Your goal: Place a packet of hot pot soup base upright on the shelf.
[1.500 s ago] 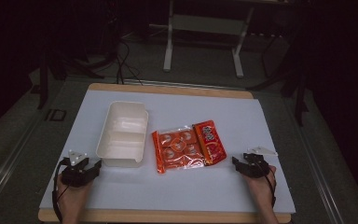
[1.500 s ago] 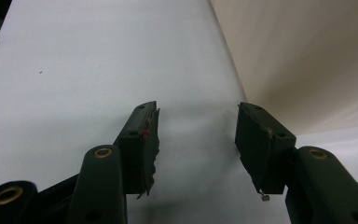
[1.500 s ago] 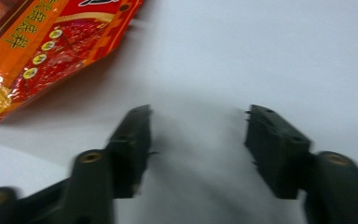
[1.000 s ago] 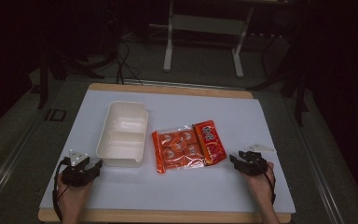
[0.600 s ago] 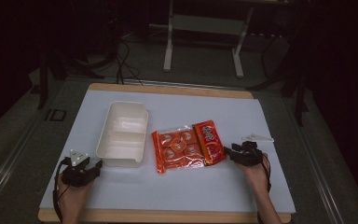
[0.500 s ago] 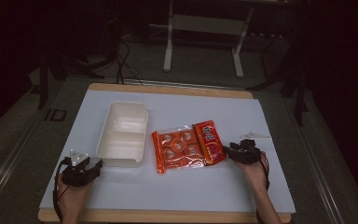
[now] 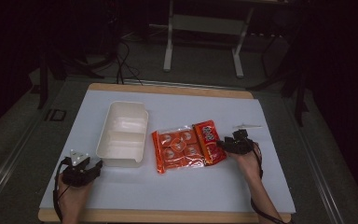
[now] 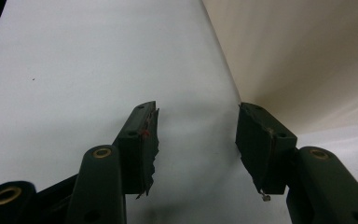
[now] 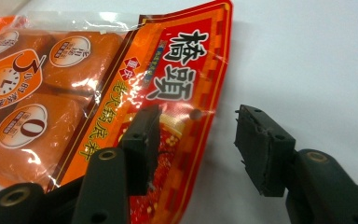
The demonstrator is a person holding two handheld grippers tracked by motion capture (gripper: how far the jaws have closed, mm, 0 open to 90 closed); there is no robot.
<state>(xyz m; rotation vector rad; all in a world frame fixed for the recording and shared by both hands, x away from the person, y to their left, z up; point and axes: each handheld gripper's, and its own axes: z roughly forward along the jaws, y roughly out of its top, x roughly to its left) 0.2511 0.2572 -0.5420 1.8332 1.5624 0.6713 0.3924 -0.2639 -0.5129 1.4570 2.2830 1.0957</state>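
An orange and red snack packet (image 7: 182, 148) lies flat at the middle of the white table. My right gripper (image 7: 224, 145) is low at the packet's right edge, open. In the right gripper view the packet (image 9: 74, 93) has its printed edge between the jaws: the left jaw is over the packet and the right jaw is over bare table. The pads do not press on it, and the jaws have just been opening. My left gripper (image 7: 93, 164) rests open near the front left, with nothing between its jaws, just beside the white container (image 7: 123, 133).
The container's pale wall (image 8: 303, 56) is close on the right in the left gripper view. A thin white strip (image 7: 248, 126) lies on the table (image 7: 177, 191) behind my right gripper. Dark floor, cables and a metal stand lie beyond the table's far edge.
My right gripper has slid left across the table to the packet's right edge. The left gripper, the packet and the container have stayed put.
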